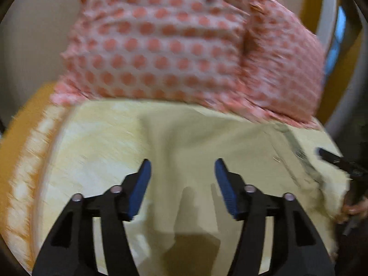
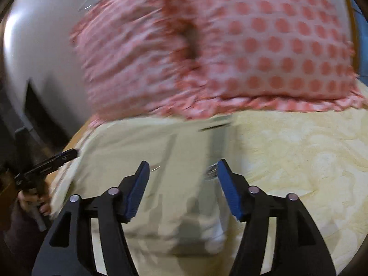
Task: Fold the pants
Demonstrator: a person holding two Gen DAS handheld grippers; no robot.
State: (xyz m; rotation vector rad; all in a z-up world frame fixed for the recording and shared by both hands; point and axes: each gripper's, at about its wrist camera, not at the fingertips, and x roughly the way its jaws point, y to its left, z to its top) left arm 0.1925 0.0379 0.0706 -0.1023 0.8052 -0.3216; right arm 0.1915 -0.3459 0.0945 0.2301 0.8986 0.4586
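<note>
Pale khaki pants (image 1: 195,138) lie spread flat over a cream-yellow bedspread (image 1: 96,133), filling the middle and lower part of the left wrist view. The cloth looks like smooth woven cotton, with soft creases running down toward the bottom of the frame and a darker seam or pocket line slanting across the right side. The bedspread under them has a faint swirled, quilted relief, plainer to see at the right of the right wrist view (image 2: 299,161).

Across the top of both views sit two plump pillows (image 1: 161,41) in pink cloth printed with rows of coral dots, pressed side by side with a dark crease between them. Their lower edges touch the bedspread just beyond the pants. Much of the fabric is smeared by motion blur.

The left gripper (image 1: 182,179) hangs over the pants with its jaws spread wide and nothing between them; its fingers are black plastic with ribbed blue pads (image 1: 140,188). The right gripper (image 2: 182,179) is likewise spread wide and empty above the pants (image 2: 161,161), over a long vertical seam.

At the lower left of the right wrist view, a hand (image 2: 34,202) grips the black handle of the other tool. An orange-brown bed edge (image 1: 20,126) curves along the left of the left wrist view.
</note>
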